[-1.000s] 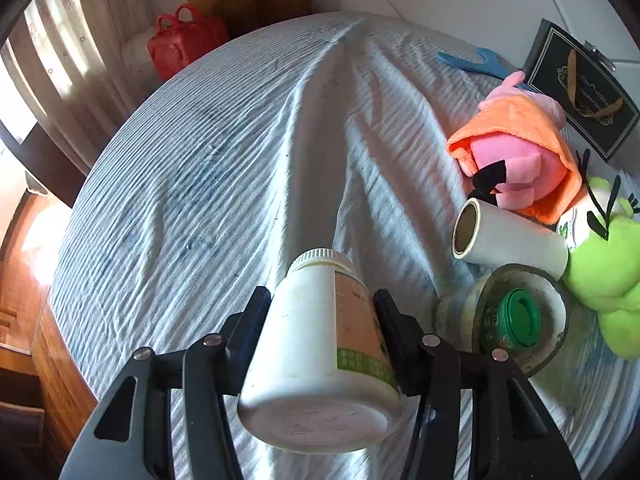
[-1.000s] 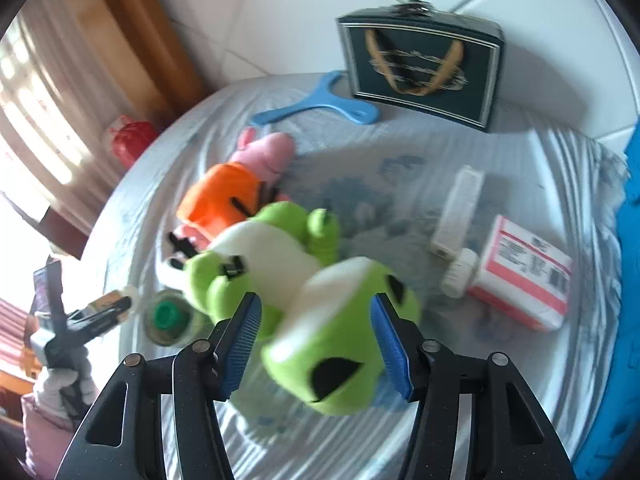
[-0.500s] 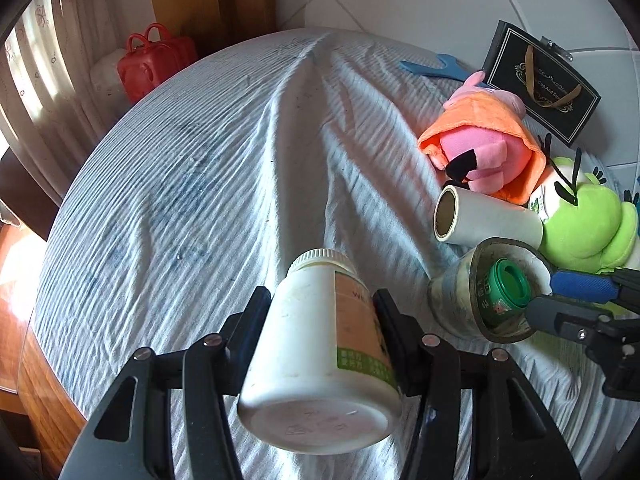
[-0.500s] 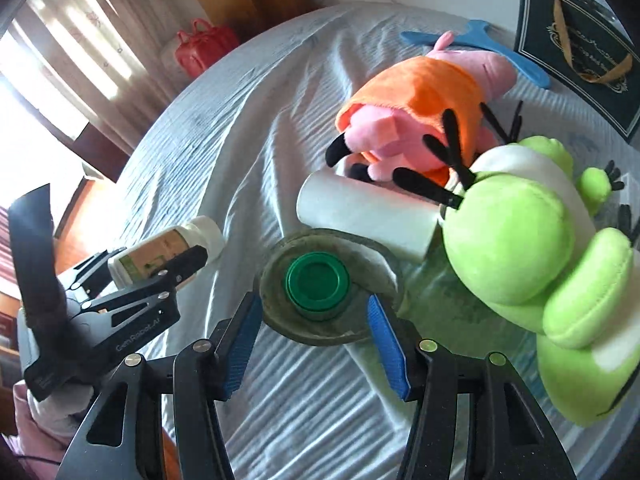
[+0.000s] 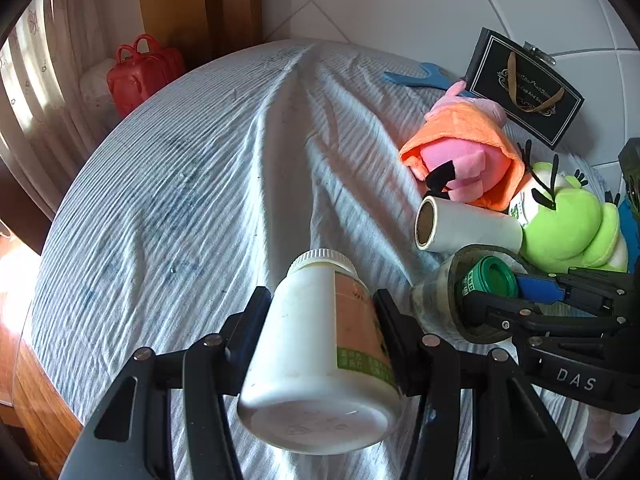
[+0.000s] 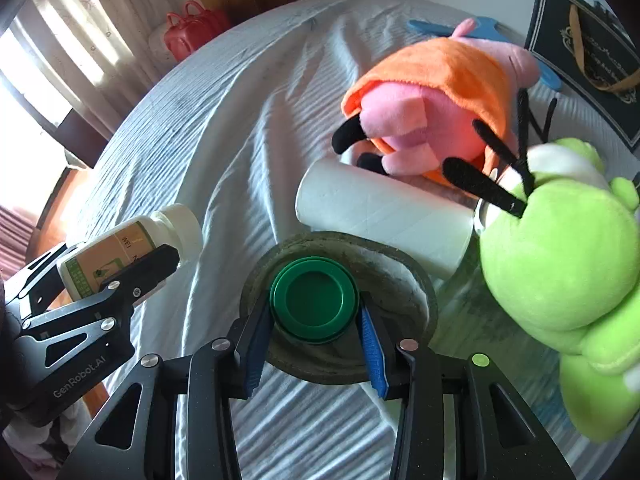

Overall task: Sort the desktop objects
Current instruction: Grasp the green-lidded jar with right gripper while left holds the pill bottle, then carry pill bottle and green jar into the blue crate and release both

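Left gripper (image 5: 320, 312) clamping white bottle (image 5: 324, 344) labelled "WEI", "GenRobot.AI" on its body, right gripper (image 6: 316, 320) pads touching green-capped bottle (image 6: 314, 304), "DAS" lettering

Green-capped container's (image 6: 314, 300) body, perhaps a jar, is hidden.

Looks like a home to me, living or dining corner. Round table (image 5: 168, 184) under a wrinkled striped cloth, wooden rim showing at the edge. Curtains (image 5: 36, 92) with daylight coming through, wood trim (image 5: 200, 4) and tiled wall (image 5: 400, 4) behind. Household clutter on the cloth: pig plush (image 6: 432, 104), green plush (image 6: 560, 256), gift bag (image 5: 528, 88), blue hanger (image 5: 420, 78). Red case (image 5: 142, 72) sits beyond the table by the curtains. Nothing lab or shop-like that I can see.
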A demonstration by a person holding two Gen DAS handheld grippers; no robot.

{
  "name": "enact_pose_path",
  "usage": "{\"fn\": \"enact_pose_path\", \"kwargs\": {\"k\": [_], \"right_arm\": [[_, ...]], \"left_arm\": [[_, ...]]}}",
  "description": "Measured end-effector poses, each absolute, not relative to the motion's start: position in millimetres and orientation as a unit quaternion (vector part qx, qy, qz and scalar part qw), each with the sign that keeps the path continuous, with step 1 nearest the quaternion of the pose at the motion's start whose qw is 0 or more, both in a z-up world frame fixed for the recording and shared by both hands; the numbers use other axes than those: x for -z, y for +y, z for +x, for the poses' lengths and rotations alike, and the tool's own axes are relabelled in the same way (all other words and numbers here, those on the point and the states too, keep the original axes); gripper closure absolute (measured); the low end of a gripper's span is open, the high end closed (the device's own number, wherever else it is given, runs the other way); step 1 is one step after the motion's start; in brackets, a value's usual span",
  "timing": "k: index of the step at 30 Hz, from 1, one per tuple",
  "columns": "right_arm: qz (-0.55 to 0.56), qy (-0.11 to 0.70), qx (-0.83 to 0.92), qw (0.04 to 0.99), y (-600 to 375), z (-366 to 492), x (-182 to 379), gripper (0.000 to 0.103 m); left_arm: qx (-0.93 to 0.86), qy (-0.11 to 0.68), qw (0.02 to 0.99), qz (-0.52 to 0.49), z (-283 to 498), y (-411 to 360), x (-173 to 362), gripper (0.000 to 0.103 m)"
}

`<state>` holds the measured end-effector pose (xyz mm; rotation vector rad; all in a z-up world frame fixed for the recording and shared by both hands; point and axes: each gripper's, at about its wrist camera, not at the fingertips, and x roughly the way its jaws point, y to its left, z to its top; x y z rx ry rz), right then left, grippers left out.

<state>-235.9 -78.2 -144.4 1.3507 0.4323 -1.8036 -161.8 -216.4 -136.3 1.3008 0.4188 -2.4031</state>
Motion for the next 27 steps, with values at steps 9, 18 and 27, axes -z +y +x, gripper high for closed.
{"fn": "enact_pose_path", "kwargs": {"k": [9, 18, 27], "right_arm": [[0.452, 0.147, 0.774, 0.419, -49.5, -232.3, 61.7, 0.063], [0.359, 0.105, 0.851, 0.369, 46.2, -237.3, -32.0, 0.063], [0.269, 0.052, 0.926, 0.259, 207.7, -234.1, -113.5, 0.063]], "left_arm": [[0.895, 0.123, 0.161, 0.399, -165.6, -181.1, 71.7, 0.051], [0.94, 0.066, 0.084, 0.325, -189.2, -86.1, -5.9, 0.051], [0.968, 0.01, -0.041, 0.249, -214.8, 72.1, -85.9, 0.051]]}}
